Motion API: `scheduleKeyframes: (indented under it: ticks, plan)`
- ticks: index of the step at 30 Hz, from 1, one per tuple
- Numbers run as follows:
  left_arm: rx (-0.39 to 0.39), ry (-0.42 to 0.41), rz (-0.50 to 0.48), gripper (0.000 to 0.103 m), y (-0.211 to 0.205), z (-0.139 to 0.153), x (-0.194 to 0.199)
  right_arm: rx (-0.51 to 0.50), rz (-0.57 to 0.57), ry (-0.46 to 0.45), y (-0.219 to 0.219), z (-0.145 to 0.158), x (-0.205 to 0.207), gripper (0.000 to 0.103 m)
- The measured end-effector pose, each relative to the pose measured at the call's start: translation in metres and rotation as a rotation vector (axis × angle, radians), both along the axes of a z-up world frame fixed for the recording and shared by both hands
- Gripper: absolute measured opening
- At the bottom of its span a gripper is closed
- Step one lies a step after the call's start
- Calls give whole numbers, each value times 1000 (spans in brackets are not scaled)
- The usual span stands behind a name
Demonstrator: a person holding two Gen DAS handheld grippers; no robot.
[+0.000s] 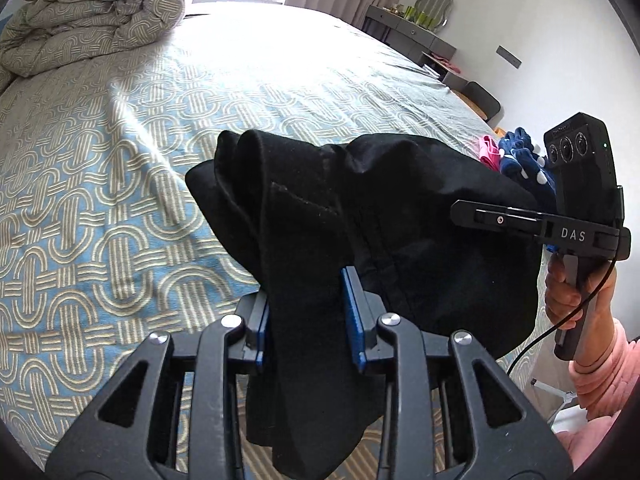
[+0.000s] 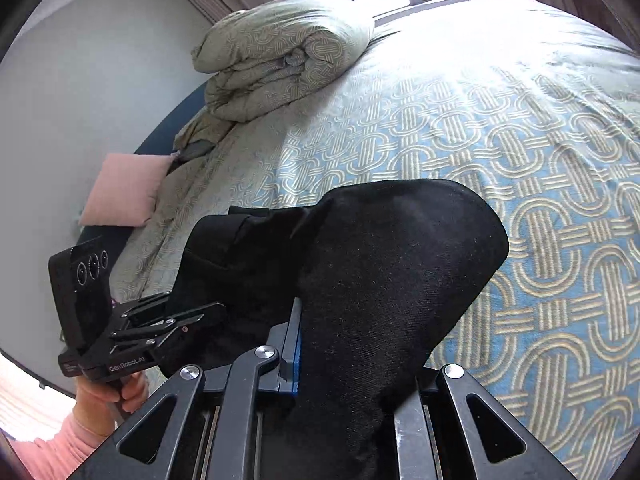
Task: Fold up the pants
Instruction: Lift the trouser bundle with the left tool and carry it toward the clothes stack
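Observation:
The black pants (image 1: 400, 220) hang bunched in the air above the bed, held between both grippers. My left gripper (image 1: 308, 304) is shut on a thick fold of the pants, blue pads on both sides of the cloth. My right gripper (image 2: 344, 344) is shut on another part of the pants (image 2: 392, 264), which drapes over its right finger and hides it. The right gripper also shows in the left wrist view (image 1: 472, 216), and the left gripper shows in the right wrist view (image 2: 200, 312), each clamped at the cloth's edge.
The bed (image 1: 120, 160) has a blue and beige patterned cover. A rolled duvet (image 1: 92, 16) lies at its head, a pink pillow (image 2: 124, 188) beside it. Pink and blue garments (image 1: 516, 156) lie at the bed's right edge. A grey dresser (image 1: 412, 32) stands by the wall.

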State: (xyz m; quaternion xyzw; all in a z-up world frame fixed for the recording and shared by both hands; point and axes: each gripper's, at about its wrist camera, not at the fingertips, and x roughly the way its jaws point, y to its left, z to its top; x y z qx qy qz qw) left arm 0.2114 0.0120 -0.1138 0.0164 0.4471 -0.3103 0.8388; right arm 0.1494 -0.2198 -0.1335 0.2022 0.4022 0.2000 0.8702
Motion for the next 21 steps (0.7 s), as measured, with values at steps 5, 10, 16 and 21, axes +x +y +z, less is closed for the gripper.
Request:
scheduleKeyframes:
  ticks: [5,10,16,21]
  plan:
    - [14,-24,-60,33,-32,12,-18,-1,-48,-30,-25,10,-29,13]
    - [22,-48,-146,33,-81,31,-31,4,-120,-85,-60,27,-65,13]
    - [1,-46,-303,33,-163,60,-37,3,-255,-162,-120,46,-116,13]
    - [1,-97,-442,33,-252,94,-43,-24,-393,-199,-178,64,-157,13]
